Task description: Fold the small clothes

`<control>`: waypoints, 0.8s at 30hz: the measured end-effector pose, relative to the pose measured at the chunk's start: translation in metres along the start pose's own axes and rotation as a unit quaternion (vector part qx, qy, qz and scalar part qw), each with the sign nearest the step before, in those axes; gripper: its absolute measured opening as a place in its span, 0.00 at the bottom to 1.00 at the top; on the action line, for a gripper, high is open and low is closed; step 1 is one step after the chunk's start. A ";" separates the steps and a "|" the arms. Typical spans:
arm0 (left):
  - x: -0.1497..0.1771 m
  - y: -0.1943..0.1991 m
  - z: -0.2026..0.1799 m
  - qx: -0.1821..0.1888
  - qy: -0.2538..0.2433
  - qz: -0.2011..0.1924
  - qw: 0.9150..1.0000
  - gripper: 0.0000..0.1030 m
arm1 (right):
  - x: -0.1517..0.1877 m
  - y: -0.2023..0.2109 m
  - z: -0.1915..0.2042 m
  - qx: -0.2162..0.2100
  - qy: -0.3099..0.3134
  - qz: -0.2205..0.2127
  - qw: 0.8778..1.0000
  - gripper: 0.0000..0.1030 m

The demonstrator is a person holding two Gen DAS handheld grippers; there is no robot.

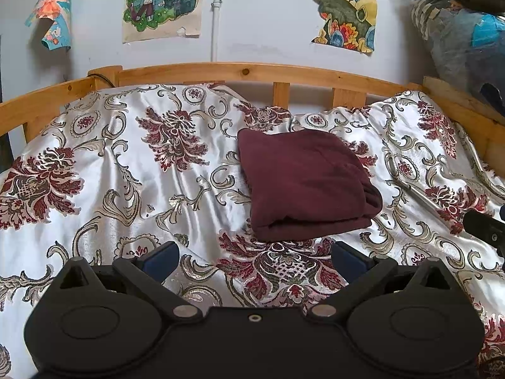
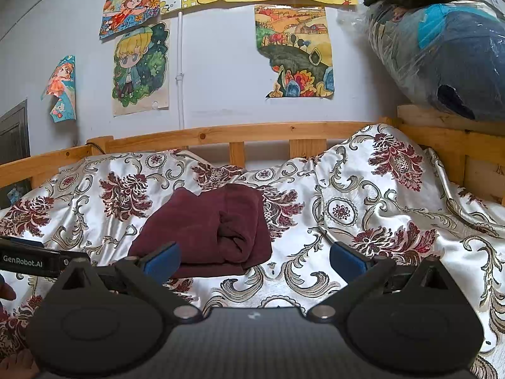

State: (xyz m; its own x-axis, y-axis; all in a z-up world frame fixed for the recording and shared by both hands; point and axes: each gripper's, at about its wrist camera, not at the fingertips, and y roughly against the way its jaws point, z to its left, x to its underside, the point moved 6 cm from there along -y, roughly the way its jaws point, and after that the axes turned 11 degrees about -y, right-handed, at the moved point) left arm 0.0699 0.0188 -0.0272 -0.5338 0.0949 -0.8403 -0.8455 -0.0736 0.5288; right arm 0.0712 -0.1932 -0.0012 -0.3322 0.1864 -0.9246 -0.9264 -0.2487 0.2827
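One garment (image 1: pixel 304 183) lies on the bedspread (image 1: pixel 126 164) — a maroon piece, folded into a thick, roughly rectangular bundle with layered edges along its near side. From the left wrist view it sits just right of centre, ahead of the tool; from the right wrist view it sits left of centre, with a rolled fold showing on its right half.

Left gripper (image 1: pixel 255 257): jaws spread wide, nothing between them, blue pads (image 1: pixel 161 257) over the patterned cloth just short of the bundle's near edge. No contact with the garment.

Right gripper (image 2: pixel 255 257): jaws likewise spread wide and empty. Its left pad (image 2: pixel 162 259) overlaps the bundle's near edge in the picture — whether it touches the fabric cannot be settled from this angle.

Bedspread is white satin with dark red floral and grey scroll figures, rumpled, rising in a ridge at the far right. Wooden rail (image 1: pixel 246 71) runs along the far side of the bed. Drawings (image 2: pixel 140 66) are fixed to the wall behind. Plastic-wrapped bundle (image 2: pixel 442 53) rests on the frame at upper right.
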 end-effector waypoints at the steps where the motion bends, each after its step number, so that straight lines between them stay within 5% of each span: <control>1: 0.000 0.000 0.000 -0.001 0.001 0.005 1.000 0.99 | 0.001 0.000 0.000 0.000 0.000 0.000 1.000 1.00; 24: 0.003 -0.005 0.001 0.025 0.016 0.031 0.999 0.99 | 0.008 -0.003 0.006 0.001 -0.002 0.018 1.000 1.00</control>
State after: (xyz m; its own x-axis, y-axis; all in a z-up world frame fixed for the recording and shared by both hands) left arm 0.0723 0.0209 -0.0320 -0.5850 0.0599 -0.8088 -0.8109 -0.0281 0.5845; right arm 0.0702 -0.1851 -0.0076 -0.3653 0.1823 -0.9129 -0.9146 -0.2527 0.3156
